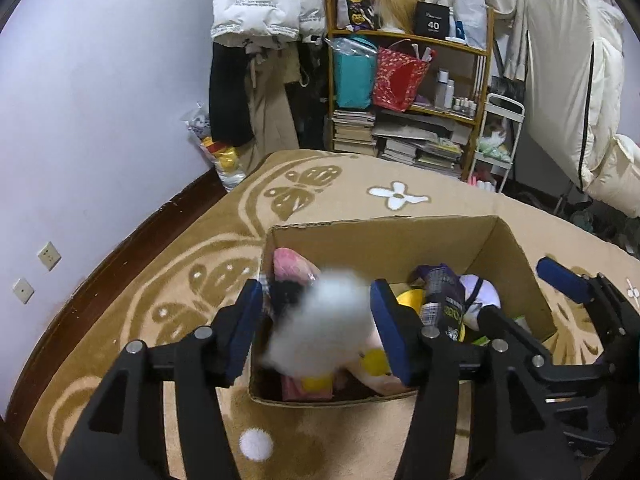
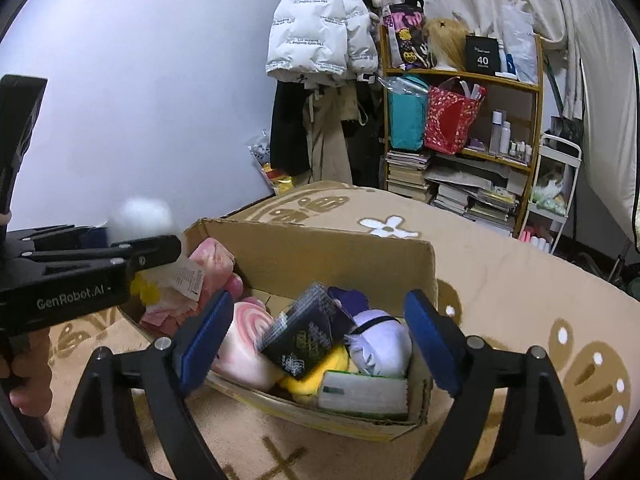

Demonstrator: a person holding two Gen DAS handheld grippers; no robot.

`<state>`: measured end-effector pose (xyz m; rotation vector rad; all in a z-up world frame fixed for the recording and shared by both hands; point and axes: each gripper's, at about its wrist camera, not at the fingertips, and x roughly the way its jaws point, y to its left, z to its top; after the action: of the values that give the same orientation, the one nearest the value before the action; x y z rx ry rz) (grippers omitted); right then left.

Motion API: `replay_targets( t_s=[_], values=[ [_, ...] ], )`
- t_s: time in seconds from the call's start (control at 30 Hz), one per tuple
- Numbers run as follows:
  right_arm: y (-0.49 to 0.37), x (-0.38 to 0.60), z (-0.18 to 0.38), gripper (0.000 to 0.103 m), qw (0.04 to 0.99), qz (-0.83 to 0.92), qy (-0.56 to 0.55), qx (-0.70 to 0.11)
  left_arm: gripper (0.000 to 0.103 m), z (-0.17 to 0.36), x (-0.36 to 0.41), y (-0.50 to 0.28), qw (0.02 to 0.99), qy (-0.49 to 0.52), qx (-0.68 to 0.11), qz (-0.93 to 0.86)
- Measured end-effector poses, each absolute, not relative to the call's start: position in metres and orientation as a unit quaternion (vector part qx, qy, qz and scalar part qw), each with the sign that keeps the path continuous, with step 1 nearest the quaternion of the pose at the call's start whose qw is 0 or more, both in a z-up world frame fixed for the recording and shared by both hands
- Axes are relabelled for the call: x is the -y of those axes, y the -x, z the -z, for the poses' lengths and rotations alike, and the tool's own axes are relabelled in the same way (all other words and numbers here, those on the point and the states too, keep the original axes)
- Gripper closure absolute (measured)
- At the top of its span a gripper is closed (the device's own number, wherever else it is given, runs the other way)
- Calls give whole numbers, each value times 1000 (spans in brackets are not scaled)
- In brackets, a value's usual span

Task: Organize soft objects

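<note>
An open cardboard box (image 1: 400,232) (image 2: 320,248) stands on the carpet, holding several soft toys: a pink plush (image 2: 244,340), a purple and white plush (image 2: 380,340), a yellow one (image 2: 316,376) and a dark packet (image 2: 304,340). My left gripper (image 1: 320,328) (image 2: 136,240) hangs over the box's near left corner. A blurred white fluffy plush (image 1: 320,320) (image 2: 144,212) with yellow parts sits loose between its blue pads (image 1: 248,320). My right gripper (image 2: 320,340) (image 1: 528,300) is open wide above the box's right end, with nothing gripped.
A white pompom (image 1: 256,444) lies on the beige patterned carpet (image 1: 340,196) in front of the box. Behind stand a wooden shelf (image 1: 408,100) of books and bags, hanging jackets (image 1: 260,0) and a white cart (image 1: 500,140). A person's hand (image 2: 20,380) holds the left gripper's handle.
</note>
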<state>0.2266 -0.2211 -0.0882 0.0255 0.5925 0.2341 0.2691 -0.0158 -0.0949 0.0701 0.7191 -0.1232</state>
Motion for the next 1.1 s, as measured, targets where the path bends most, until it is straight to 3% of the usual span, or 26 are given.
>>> replay_targets(
  t_s=[0.1, 0.33, 0.67, 1.1],
  values=[
    [-227, 223, 87, 0, 951, -110, -13, -288, 36, 95, 15, -269, 931, -34, -358, 58],
    [-223, 224, 87, 0, 951, -109, -14, -290, 5, 89, 8, -259, 935, -39, -351, 31],
    [-209, 224, 85, 0, 947, -106, -35, -302, 3, 75, -7, -231, 943, -43, -330, 4],
    [-163, 231, 37, 0, 959, -89, -42, -266, 1, 34, -25, -181, 954, -42, -298, 0]
  ],
)
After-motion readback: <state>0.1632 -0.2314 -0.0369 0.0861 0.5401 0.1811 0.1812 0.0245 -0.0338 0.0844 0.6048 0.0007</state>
